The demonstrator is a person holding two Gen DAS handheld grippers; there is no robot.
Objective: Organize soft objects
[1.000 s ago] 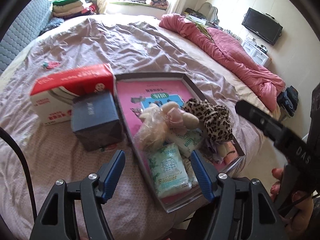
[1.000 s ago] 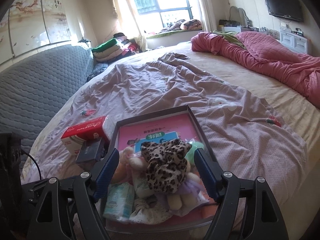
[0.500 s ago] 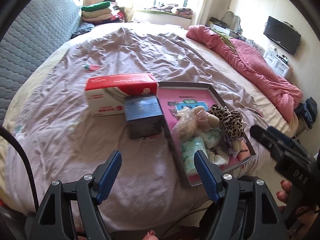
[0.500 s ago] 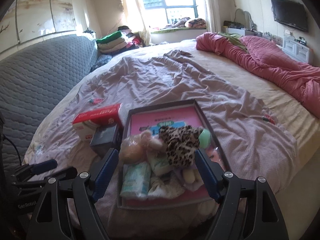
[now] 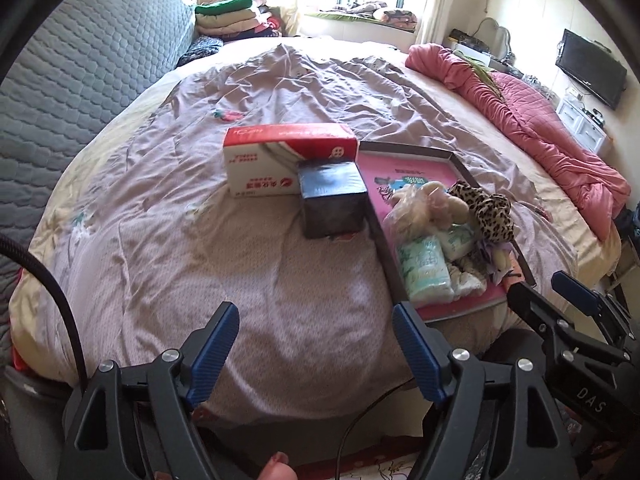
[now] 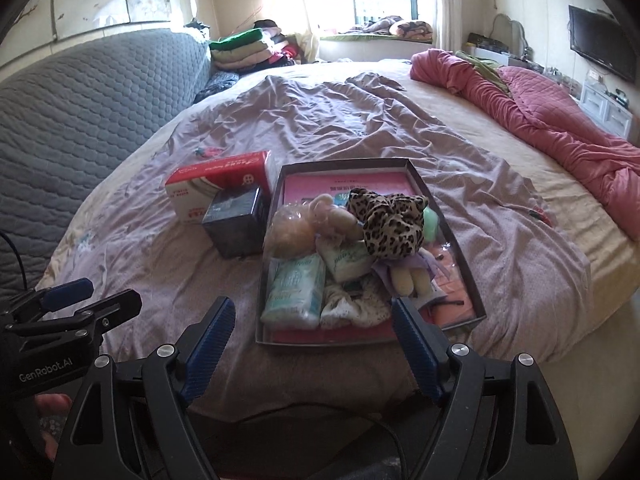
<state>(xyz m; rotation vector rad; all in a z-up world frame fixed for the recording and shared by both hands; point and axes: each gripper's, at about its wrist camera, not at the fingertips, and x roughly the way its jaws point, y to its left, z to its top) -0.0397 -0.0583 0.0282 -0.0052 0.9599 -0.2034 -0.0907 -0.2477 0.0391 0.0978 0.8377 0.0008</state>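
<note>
A shallow dark-rimmed tray (image 6: 454, 236) lies on the bed with a pink book in it and soft things heaped on top. The heap holds a leopard-print plush (image 6: 392, 220), a cream plush doll (image 6: 324, 216), pale green tissue packs (image 6: 294, 288) and a small patterned cloth (image 6: 352, 308). My right gripper (image 6: 313, 304) hangs open and empty just before the tray's near edge. My left gripper (image 5: 316, 312) is over bare sheet left of the tray (image 5: 384, 252), its jaws opening with nothing between them.
A red and white tissue box (image 5: 280, 156) and a dark cube box (image 5: 332, 200) sit left of the tray. A pink quilt (image 5: 560, 148) lies along the bed's right side. A grey padded headboard (image 6: 80, 120) and folded clothes (image 6: 248, 48) are at the left and back.
Both grippers have drawn back from the tray toward the bed's near edge. The left one has swung left onto bare sheet and its jaws stand wider. The soft things have not moved.
</note>
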